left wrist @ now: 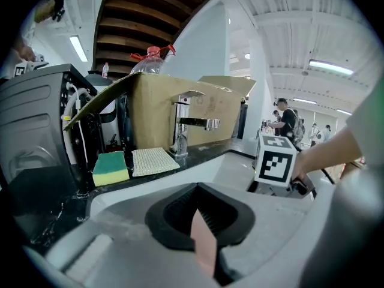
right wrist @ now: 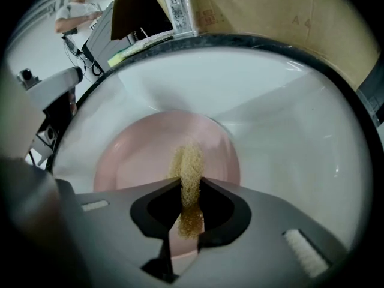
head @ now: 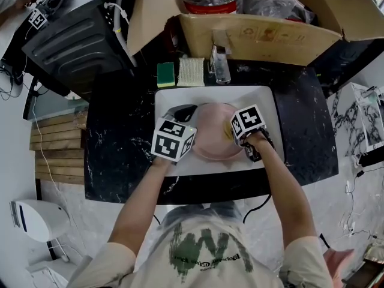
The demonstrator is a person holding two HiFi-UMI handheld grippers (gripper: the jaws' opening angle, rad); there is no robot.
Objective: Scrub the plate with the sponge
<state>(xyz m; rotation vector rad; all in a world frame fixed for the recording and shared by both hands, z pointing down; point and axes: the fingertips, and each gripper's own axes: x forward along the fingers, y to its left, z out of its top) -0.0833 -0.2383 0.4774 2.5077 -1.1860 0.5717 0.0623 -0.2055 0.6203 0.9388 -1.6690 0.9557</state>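
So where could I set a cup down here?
Bare black counter lies left of the sink, and more on its right. Behind it the green sponge, cloth and faucet crowd; inside, the plate, left tool and right tool with its scrubber fill it.

Your right tongs (right wrist: 191, 188) are pinched tight on a yellow-brown mesh sponge (right wrist: 188, 168), which sticks out past the tips over the pink plate (right wrist: 135, 158). The plate lies in the bottom of a white sink (right wrist: 288, 131). Beyond the sink's dark rim stands a cardboard box (right wrist: 270, 17).
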